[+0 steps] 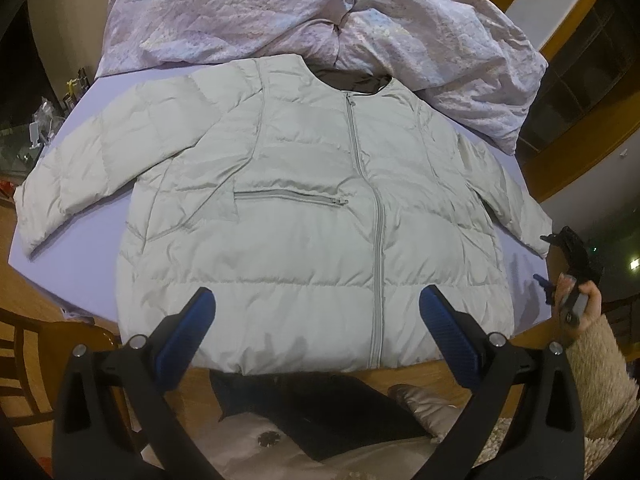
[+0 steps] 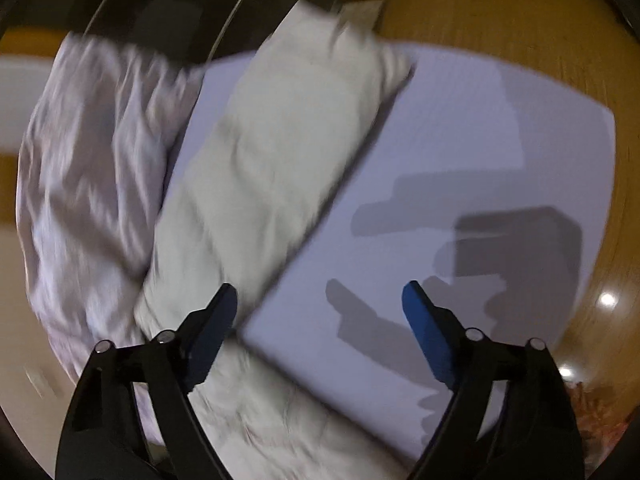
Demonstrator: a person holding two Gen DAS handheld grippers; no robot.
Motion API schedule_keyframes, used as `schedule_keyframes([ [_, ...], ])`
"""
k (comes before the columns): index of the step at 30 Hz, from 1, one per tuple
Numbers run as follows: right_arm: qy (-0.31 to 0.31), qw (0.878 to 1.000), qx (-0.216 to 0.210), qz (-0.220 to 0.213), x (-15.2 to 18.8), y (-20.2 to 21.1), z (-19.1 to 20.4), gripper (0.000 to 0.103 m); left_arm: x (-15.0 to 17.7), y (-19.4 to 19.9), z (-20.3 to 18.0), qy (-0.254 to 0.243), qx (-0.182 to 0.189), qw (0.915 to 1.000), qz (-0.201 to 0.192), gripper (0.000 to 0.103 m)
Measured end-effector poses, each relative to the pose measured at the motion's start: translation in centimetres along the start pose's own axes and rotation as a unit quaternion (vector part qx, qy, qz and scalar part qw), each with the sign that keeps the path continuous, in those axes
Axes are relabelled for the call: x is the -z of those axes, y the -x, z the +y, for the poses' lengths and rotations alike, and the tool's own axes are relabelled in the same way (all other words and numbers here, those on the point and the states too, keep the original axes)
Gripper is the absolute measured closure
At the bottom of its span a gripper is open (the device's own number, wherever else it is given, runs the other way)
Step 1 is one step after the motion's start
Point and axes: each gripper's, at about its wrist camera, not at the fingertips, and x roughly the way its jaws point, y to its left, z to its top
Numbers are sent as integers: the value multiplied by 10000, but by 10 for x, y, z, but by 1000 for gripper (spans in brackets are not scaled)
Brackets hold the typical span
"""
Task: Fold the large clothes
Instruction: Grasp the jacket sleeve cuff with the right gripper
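A pale grey puffer jacket point(image 1: 312, 208) lies flat, zipped, front up, on a lavender mat point(image 1: 80, 128), sleeves spread to both sides. My left gripper point(image 1: 316, 316) is open and empty, hovering over the jacket's bottom hem. In the left wrist view the right gripper point(image 1: 560, 264) is held in a hand beside the end of the jacket's right sleeve. The right wrist view is blurred: my right gripper point(image 2: 320, 304) is open and empty above the mat point(image 2: 460, 152), with that sleeve point(image 2: 280, 152) under its left finger.
A crumpled lilac quilt point(image 1: 320, 16) lies at the back of the table, touching the jacket's collar; it also shows in the right wrist view point(image 2: 92, 168). The wooden table rim point(image 1: 28, 288) surrounds the mat. A wooden chair point(image 1: 44, 360) stands front left. Clutter sits at the far left.
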Motion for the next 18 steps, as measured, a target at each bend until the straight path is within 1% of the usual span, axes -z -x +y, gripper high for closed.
schedule_keyframes([
  [1,-161,9998,-64,-105,-13,-1,-4,26,-2,-1,-1,-14,-38,10000,-4,2],
  [4,-598,9970,-298,-381,-43,-2,-16,32,-7,-5,-4,-24,-185,9998,31,2],
  [6,-778,9954,-336,-458,-56,-4,-22,34,-10,-8,-4,27,-240,9997,79,2],
  [7,-838,9948,-350,-471,-62,-4,-25,37,-11,-9,-4,60,-252,9996,92,2],
  [10,-857,9945,-424,-438,-69,-10,-30,47,-12,-11,0,148,-309,9994,98,2],
  [14,-933,9940,-392,-408,-69,-21,-35,55,-14,-12,5,261,-408,9988,76,2],
  [17,-1068,9915,-489,-552,-69,-23,-37,59,-15,-11,7,255,-548,9982,11,2],
  [18,-1040,9920,-449,-555,-71,-24,-37,65,-16,-10,8,251,-586,9980,-21,2],
])
